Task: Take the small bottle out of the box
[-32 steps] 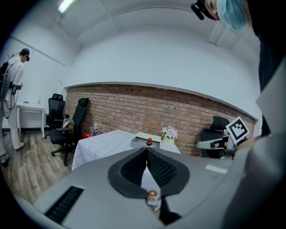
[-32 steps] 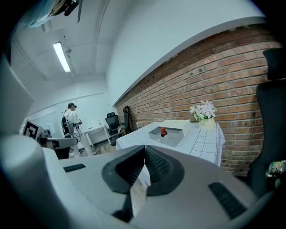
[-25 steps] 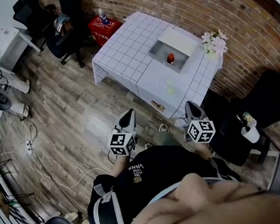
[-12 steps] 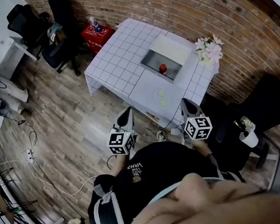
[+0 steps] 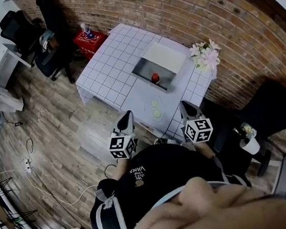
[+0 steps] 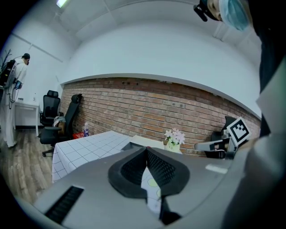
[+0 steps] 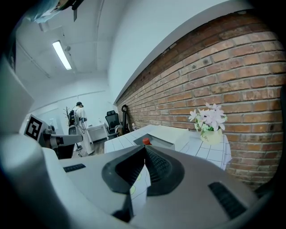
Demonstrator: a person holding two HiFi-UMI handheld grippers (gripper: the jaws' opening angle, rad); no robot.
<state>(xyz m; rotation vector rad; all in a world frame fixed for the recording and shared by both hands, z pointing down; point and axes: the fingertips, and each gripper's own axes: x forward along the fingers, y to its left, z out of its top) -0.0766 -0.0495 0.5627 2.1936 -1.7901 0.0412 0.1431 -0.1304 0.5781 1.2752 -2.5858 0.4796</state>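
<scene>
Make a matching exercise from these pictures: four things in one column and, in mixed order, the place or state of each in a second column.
Things:
1. small bottle
2. flowers
3. red crate
4. right gripper

Places or states:
A. on the floor beside the table
B. jaws together, nothing between them
C. inside the box
D. on the table's corner by the brick wall

Pairs: 1-C, 2-D, 3-A, 4-B

Table (image 5: 108,71) ahead of both claws, left gripper (image 5: 126,115) and right gripper (image 5: 184,105). Box (image 5: 163,58) on it, small bottle (image 5: 155,77) inside. Flowers (image 5: 204,54) beyond right claw, right of box.
</scene>
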